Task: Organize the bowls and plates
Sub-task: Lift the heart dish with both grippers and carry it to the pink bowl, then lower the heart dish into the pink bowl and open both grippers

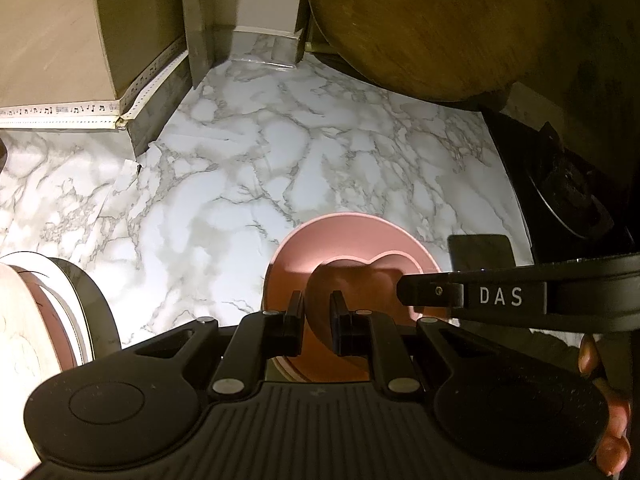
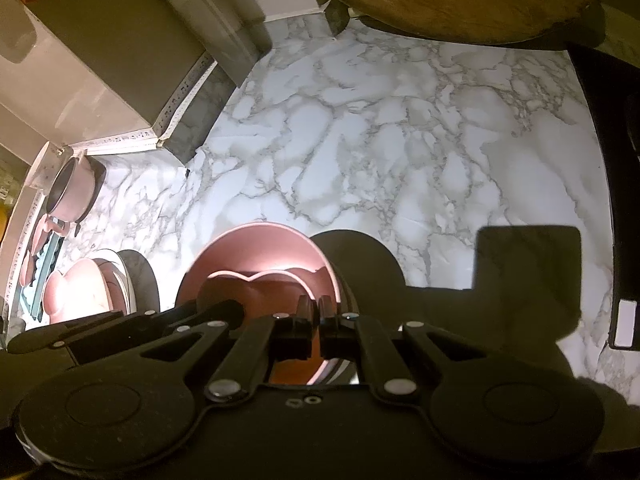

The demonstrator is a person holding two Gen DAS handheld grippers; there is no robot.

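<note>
A pink heart-shaped bowl (image 1: 354, 282) sits inside a round pink bowl (image 1: 352, 236) on the marble counter. My left gripper (image 1: 318, 300) is shut on the heart bowl's near wall, one finger inside and one outside. My right gripper (image 1: 402, 290) reaches in from the right and pinches the same bowl's right lobe. In the right wrist view the heart-shaped bowl (image 2: 256, 292) lies low in the round bowl (image 2: 256, 244). There my right gripper (image 2: 316, 306) has its jaws almost together over the thin rim. The bowl's underside is hidden.
A stack of plates (image 2: 120, 276) with another pink heart bowl (image 2: 76, 284) on it stands at the left, and a pink pot (image 2: 74, 190) stands behind it. A round wooden board (image 1: 432, 28) overhangs the back, a box (image 1: 132, 28) fills the back left, and a dark stove edge (image 1: 560, 184) runs along the right.
</note>
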